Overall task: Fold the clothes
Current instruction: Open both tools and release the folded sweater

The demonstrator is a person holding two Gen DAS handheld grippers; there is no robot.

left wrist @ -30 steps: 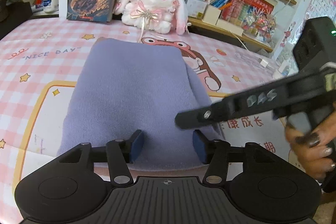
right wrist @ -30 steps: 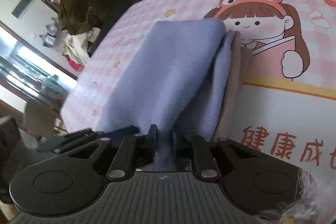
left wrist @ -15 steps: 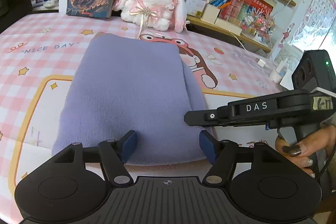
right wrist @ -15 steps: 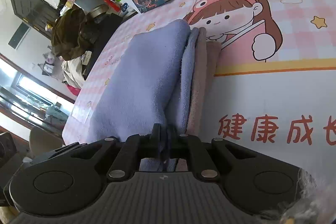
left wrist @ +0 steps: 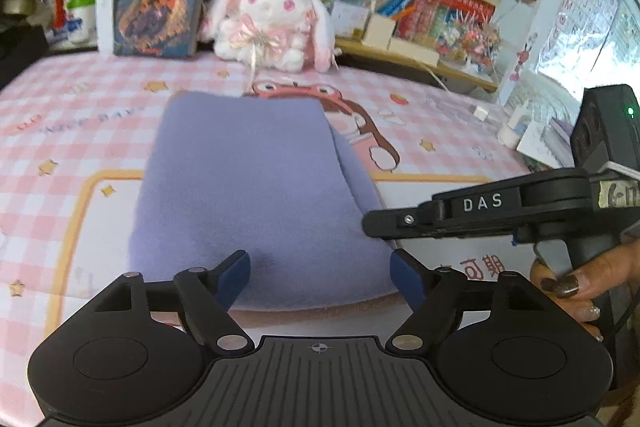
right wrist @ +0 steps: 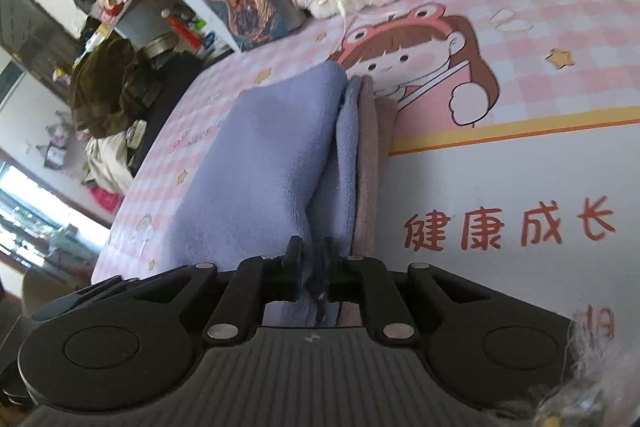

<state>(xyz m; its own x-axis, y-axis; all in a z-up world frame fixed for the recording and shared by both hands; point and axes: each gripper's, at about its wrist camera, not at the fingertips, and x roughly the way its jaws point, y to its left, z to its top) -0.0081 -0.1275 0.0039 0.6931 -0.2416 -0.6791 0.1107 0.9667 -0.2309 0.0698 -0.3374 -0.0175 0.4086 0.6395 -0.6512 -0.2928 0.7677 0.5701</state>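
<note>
While folded, purple garment [left wrist: 248,187] lies lengthwise toward the plush rabbit [left wrist: 272,23].

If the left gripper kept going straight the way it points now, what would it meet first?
Probably the folded purple garment: the open left gripper sits at its near edge, aimed along its top. How high it sits is unclear; passing above, the plush rabbit comes next.
</note>
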